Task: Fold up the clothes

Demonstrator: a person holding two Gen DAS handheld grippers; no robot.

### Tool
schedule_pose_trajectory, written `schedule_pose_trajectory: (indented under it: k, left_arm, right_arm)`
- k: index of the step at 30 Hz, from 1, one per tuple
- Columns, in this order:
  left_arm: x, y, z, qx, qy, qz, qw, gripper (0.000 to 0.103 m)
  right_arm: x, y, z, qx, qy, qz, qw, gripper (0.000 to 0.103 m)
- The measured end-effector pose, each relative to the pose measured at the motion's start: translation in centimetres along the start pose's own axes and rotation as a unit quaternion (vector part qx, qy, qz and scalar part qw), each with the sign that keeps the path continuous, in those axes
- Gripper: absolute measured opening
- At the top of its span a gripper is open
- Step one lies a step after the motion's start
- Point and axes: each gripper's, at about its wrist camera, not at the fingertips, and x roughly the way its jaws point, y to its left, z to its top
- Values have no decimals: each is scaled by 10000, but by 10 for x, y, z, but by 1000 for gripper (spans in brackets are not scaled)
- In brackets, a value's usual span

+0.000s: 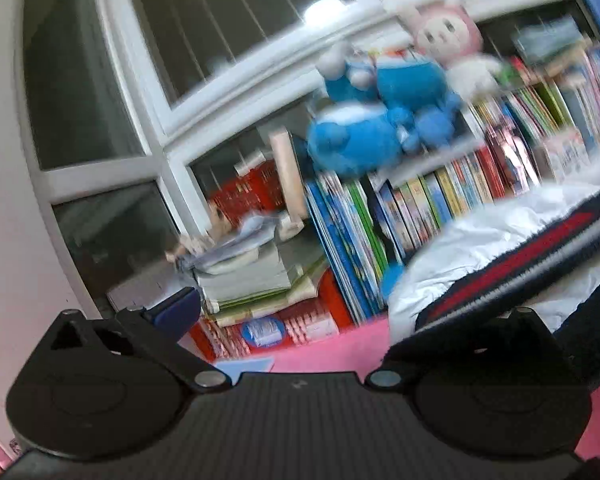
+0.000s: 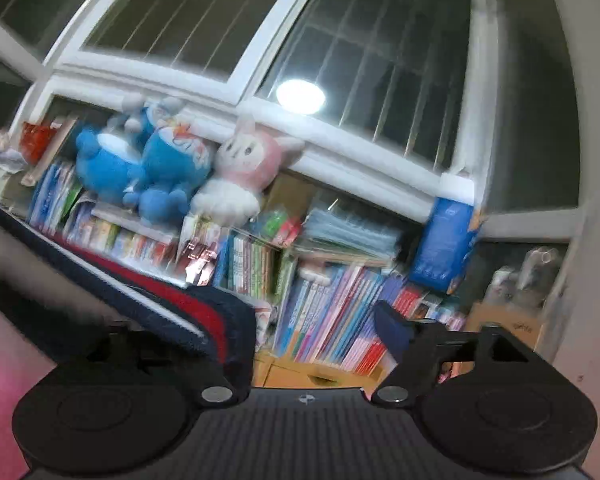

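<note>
Knit band (image 1: 512, 268), navy with a red and white stripe, belongs to a dark garment lying over white cloth (image 1: 460, 240) on pink bedding (image 1: 332, 348). Left gripper (image 1: 296, 320) spread wide, its right finger under the band's end. Right gripper (image 2: 312, 328) also spread, garment edge (image 2: 204, 316) draped over its left finger; contact unclear through blur. Plush toys (image 2: 156, 168) sit atop books (image 2: 328, 316) behind.
</note>
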Motion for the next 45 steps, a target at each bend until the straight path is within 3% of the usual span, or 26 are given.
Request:
schedule_pose_trajectory:
  k: [3,7,11,14,16,18,21,23,25,27,29,31,32,33,36,39,41,45]
  left_arm:
    - [-3,-28,-48,442,600,-633,9952,103]
    - [-13,-68,-92,950,962,-917,9866,103]
    - [-19,-69,-97,765,1013,-1030,9866,103]
    - [-20,-55,-92,443,1035,-1097,9876,103]
    - [-25,-47,-90,218,1042,-1180,9873,102]
    - [-27,-42,-91,86,1043,-1252,9866,100]
    - [-31,-41,-92,11,1035,-1349,9854,96]
    - [-34,-41,-92,-26,1032,-1408,9846,92]
    - [-36,-40,-93,-62,1029,-1466,9838,90]
    - [-38,-39,-93,-104,1024,-1521,9830,87]
    - [-40,-37,-92,-172,1016,-1554,9825,85]
    - [-42,-36,-92,-210,997,-1545,9827,85]
    - [-43,-35,-93,-215,993,-1528,9830,85]
    - [-43,-35,-94,-208,1008,-1501,9833,85]
    - [-39,-37,-102,-102,1124,-1334,9846,87]
    - [-35,-40,-116,146,1227,-985,9874,96]
    - [-36,-42,-123,282,1279,-1009,9862,101]
    - [-47,-49,-128,642,1182,-989,9860,99]
  right_arm:
    - [5,12,-53,-216,999,352,9941,76]
    - [-20,47,-99,-994,1404,503,9838,75]
    - [-60,86,-111,-1773,1108,638,9758,78]
    - [-82,105,-110,-2001,825,802,9730,78]
    - [-90,109,-106,-2049,660,1029,9711,79]
    - [-101,112,-103,-2168,494,1338,9657,89]
    - [-117,109,-98,-2166,402,1782,9590,90]
    - [-123,105,-88,-1678,366,2303,9578,87]
    - [-125,108,-78,-1162,284,2877,9502,78]
    - [-125,136,-73,-1368,145,3179,9381,61]
    - [-130,169,-74,-1751,-91,3336,9263,55]
    - [-129,195,-75,-1825,-175,3467,9199,39]
    - [-125,205,-75,-1797,-156,3469,9204,22]
    - [-120,212,-75,-1787,-137,3419,9225,15]
    - [-110,221,-83,-2018,-168,2915,9349,14]
    - [-101,204,-91,-2171,-104,2394,9463,14]
    - [-95,188,-98,-2231,30,2090,9521,14]
    - [-96,160,-103,-2203,255,1857,9573,12]
